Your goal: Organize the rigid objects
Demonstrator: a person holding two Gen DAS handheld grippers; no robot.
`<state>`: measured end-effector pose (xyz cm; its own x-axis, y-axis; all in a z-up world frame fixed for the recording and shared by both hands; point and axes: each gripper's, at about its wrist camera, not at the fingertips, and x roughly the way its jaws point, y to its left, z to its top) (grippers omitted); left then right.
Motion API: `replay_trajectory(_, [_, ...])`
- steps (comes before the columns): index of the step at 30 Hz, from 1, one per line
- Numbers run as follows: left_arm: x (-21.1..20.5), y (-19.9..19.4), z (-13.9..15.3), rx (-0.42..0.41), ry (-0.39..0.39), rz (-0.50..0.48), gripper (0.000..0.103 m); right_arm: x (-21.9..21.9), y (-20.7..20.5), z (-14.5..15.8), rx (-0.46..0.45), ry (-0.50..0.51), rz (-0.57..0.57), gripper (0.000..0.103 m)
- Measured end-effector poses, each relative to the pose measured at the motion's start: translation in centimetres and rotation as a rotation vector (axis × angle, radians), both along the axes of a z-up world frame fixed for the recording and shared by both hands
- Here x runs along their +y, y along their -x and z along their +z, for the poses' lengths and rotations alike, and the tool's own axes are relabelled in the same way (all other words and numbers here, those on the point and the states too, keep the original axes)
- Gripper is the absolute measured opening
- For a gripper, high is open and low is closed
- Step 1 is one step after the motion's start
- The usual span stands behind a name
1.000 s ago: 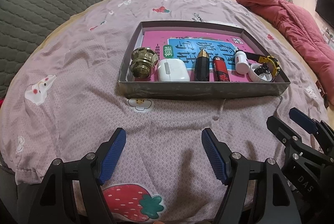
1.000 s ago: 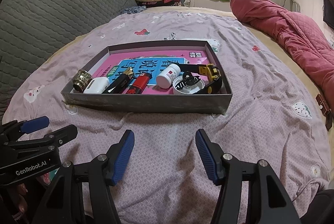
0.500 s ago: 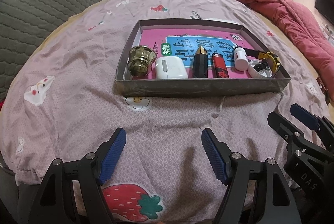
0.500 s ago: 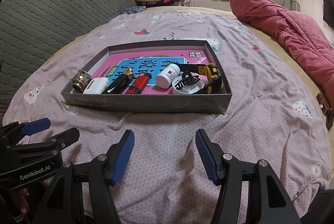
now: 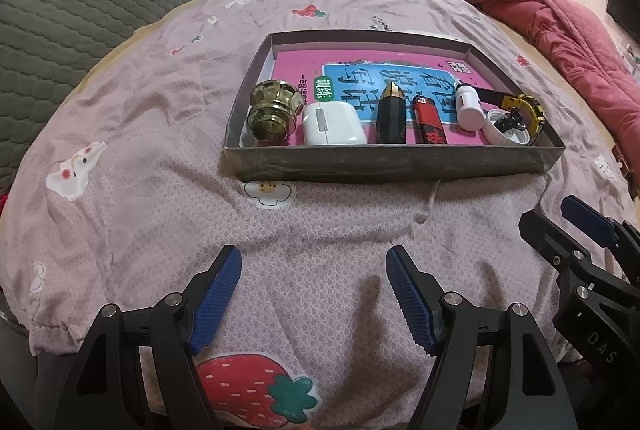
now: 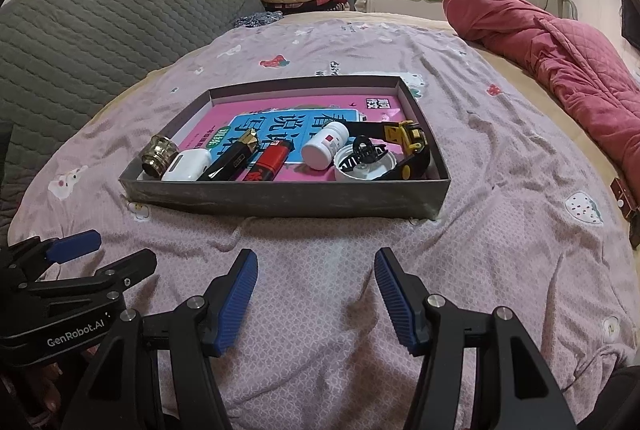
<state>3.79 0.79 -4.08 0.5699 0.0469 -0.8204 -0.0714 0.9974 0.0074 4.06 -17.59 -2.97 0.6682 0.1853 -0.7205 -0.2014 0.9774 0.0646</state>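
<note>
While both grippers hung over the bedspread, nothing was in either one.

The left gripper [image 5: 314, 262] and right gripper [image 6: 316, 262] had their ribbed blue pads spread wide, empty, above the pink patterned quilt [image 5: 160, 149]. Further out sat the shallow grey cardboard tray [image 5: 392, 163], with a row along its near wall: a faceted brass knob [image 5: 274, 113], a smooth white earbud case [image 5: 332, 123], a black-and-gold lipstick [image 5: 392, 115], a red lighter [image 5: 430, 119], a white pill bottle [image 5: 468, 107], and a yellow-rimmed watch [image 5: 524, 109].
</note>
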Motion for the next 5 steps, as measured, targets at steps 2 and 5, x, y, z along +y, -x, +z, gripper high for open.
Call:
replay_trajectory(2, [0.04,-0.02,0.16,-0.011,0.003,-0.006,0.076,0.09,-0.04,-0.01,-0.002,0.002,0.004,0.060])
replay_trajectory(5, [0.08,-0.08,0.58,-0.030,0.010,-0.023,0.076,0.14,-0.13,-0.05,0.001,0.001,0.008,0.060])
